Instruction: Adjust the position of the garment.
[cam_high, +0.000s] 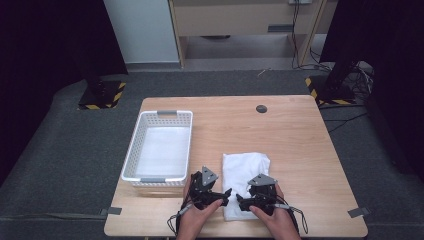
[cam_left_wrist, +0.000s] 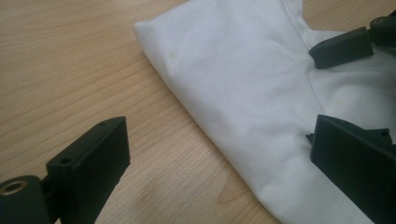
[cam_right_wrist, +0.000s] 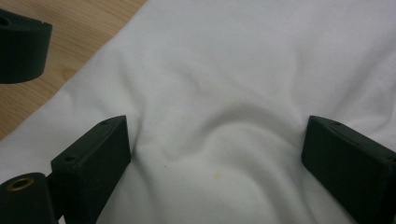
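Note:
A folded white cloth (cam_high: 246, 170) lies on the wooden table (cam_high: 305, 150) near its front edge. A person's hands hold both grippers at the cloth's near end. My left gripper (cam_high: 225, 195) is open at the cloth's left edge: in the left gripper view (cam_left_wrist: 219, 135) one jaw is over bare wood and the other rests on the cloth (cam_left_wrist: 243, 74). My right gripper (cam_high: 241, 201) is open over the cloth. In the right gripper view (cam_right_wrist: 217, 135) a raised wrinkle of cloth (cam_right_wrist: 243, 84) lies between its jaws.
A white plastic basket (cam_high: 131, 150) with a white liner stands on the table's left side. A small black disc (cam_high: 261, 108) sits near the far edge. Black stands with striped bases (cam_high: 102, 95) flank the table on the floor.

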